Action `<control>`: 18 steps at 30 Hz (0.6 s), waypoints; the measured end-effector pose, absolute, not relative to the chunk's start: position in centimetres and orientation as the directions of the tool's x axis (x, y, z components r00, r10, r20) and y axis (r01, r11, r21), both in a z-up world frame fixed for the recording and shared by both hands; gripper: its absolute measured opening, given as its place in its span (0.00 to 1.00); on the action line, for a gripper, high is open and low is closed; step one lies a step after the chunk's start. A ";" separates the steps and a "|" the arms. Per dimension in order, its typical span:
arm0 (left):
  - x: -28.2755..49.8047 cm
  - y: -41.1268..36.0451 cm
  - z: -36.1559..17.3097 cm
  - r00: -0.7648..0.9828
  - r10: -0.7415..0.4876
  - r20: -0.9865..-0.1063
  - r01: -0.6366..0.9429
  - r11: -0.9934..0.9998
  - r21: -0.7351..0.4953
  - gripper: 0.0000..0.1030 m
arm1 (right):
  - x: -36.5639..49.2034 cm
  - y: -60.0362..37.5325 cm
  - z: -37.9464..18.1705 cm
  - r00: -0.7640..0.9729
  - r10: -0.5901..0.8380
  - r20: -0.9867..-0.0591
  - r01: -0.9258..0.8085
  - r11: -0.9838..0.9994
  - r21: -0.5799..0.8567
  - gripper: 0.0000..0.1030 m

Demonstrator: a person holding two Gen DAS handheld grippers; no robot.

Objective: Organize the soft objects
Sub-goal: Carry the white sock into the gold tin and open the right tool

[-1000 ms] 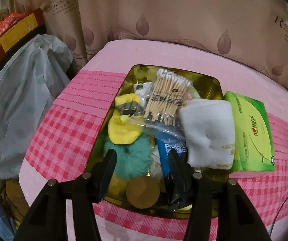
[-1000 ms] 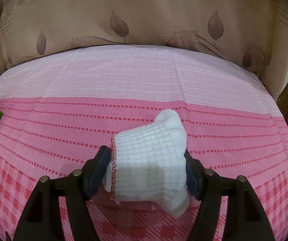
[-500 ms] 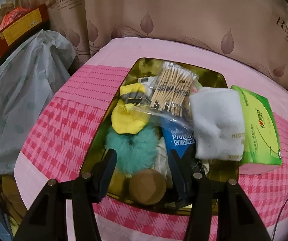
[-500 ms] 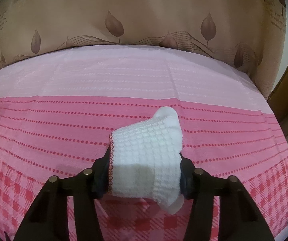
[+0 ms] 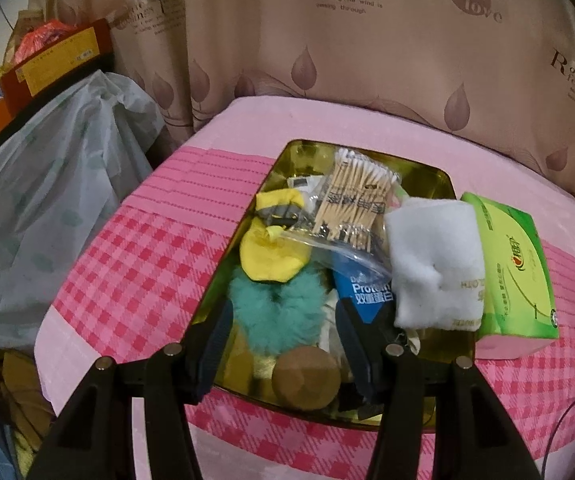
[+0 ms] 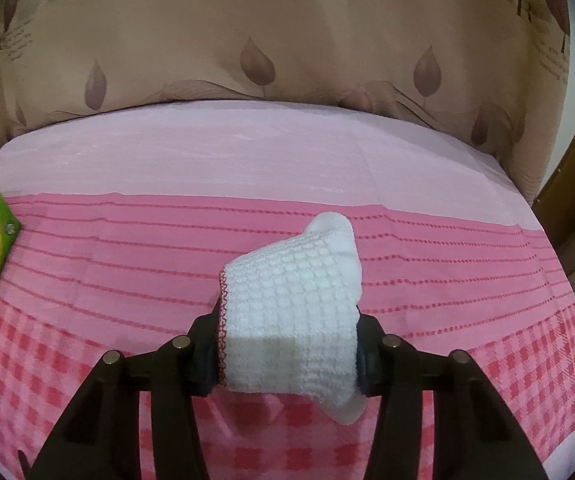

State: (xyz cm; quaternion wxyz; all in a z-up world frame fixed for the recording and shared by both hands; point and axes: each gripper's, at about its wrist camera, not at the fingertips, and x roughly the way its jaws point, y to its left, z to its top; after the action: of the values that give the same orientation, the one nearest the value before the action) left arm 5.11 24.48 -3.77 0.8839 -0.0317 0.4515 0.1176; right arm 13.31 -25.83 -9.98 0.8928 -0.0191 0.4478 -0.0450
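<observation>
Two tongs are in my hands. My right gripper (image 6: 289, 344) has just been closing, and its dark pads now pinch a white sock (image 6: 291, 308) from both sides; the knit is a bumpy waffle weave with a thin red stitched edge on its left side, its rounded toe pointing away from me, held above the tablecloth (image 6: 467, 280), pink checks near me, dotted stripes further off, plain pale pink at the far side. My left gripper (image 5: 283, 344) hangs with its jaws wide and nothing pinched, over the near end of a shiny gold tray (image 5: 431, 178). Nearest in the tray lies a round brown cork-like disc (image 5: 305, 376), then a fluffy teal scrunchie (image 5: 277, 308) between my fingers and a blue tube (image 5: 367, 292) by the right finger. Beyond these sits a small yellow sock (image 5: 271, 252) and a clear bag of cotton swabs (image 5: 355, 200) with wooden sticks. A folded white fleecy cloth (image 5: 435, 264) lies over the tray's right edge, touching a green tissue pack (image 5: 515, 268) outside it. Far behind hangs a beige curtain (image 5: 367, 60) printed with leaves.
</observation>
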 end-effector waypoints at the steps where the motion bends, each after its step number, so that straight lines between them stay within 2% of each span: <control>1: 5.1 24.5 -3.6 0.569 0.180 -0.803 -0.237 0.970 0.049 0.53 | 13.3 -25.5 -9.8 0.598 -0.091 -0.797 0.057 0.996 -0.070 0.45; 18: 4.9 25.8 -2.9 0.571 0.233 -0.787 -0.304 0.951 0.061 0.53 | 11.6 -14.8 -4.1 0.662 0.120 -0.740 -0.191 0.982 -0.012 0.45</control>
State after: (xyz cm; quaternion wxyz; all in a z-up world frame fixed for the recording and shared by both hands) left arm 4.86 25.85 -2.93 0.8852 -0.0405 0.4377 0.1519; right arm 11.63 -14.76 -4.10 0.9105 -0.0442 0.4021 0.0853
